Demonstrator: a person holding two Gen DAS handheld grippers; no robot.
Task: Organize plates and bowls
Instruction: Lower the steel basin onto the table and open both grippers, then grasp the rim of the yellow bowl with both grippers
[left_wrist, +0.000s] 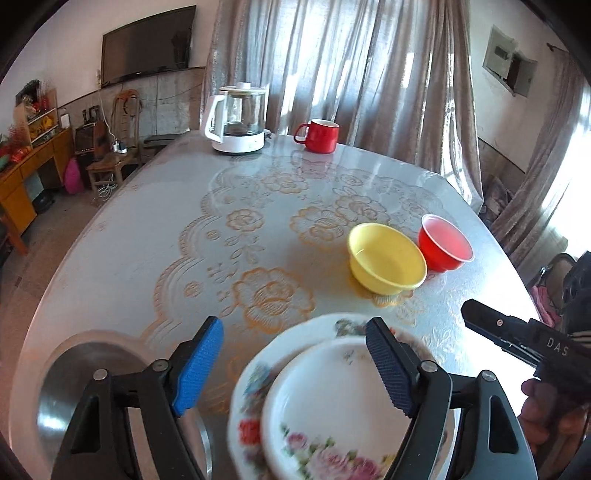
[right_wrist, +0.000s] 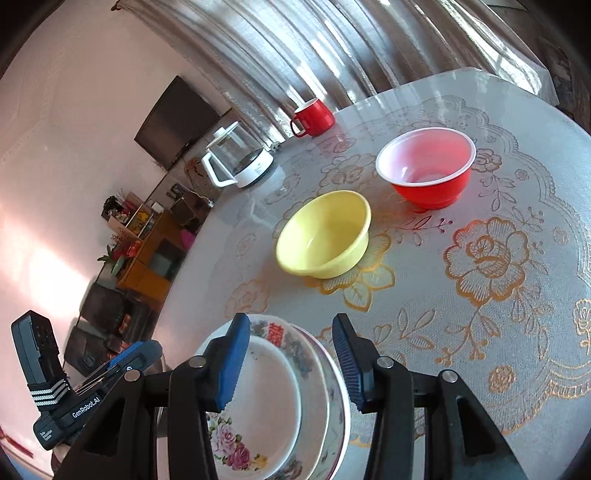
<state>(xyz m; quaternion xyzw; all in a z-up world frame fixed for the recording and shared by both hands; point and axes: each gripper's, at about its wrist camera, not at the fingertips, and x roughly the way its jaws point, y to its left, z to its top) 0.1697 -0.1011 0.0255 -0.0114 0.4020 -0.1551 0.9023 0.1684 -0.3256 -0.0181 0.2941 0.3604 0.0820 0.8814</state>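
Floral plates stacked near edge, small plate (left_wrist: 332, 410) on large plate (left_wrist: 255, 373).
Left gripper (left_wrist: 295, 363) and right gripper (right_wrist: 290, 363) both wide open, empty; yellow bowl (left_wrist: 386, 258), red bowl (left_wrist: 445, 243) beyond.

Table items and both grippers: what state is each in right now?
Small plate: stacked on the large plate.
Large plate: flat on the table, under the small plate.
Yellow bowl: upright, empty.
Red bowl: upright, empty.
Mug: upright.
Kettle: lid on.
Left gripper: jaws open, holding nothing.
Right gripper: jaws open, holding nothing.
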